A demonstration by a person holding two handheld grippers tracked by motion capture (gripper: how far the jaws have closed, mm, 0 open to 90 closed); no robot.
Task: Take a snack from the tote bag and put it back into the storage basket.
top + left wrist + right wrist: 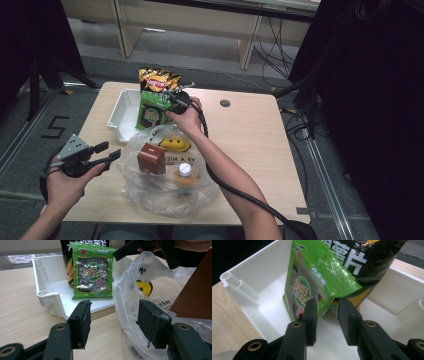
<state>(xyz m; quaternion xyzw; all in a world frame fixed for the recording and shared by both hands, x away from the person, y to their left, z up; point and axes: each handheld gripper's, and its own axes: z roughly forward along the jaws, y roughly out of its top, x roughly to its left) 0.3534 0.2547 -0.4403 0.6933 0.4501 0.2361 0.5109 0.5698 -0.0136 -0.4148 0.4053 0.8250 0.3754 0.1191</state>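
Right gripper view puts your right gripper (325, 315) over the white tray (259, 287), jaws apart, with the edge of the green seaweed snack packet (312, 282) in the gap between them; the left pad sits against the packet, the right pad stands clear. That packet leans upright against the black-and-orange chip bag (362, 260) behind it, both inside the tray. Your left gripper (107, 152) hangs open at the table's near left edge, holding nothing. Just beside it lies the clear plastic bag (150, 192) with a brown box (151, 158) and a capped bottle (184, 172) inside.
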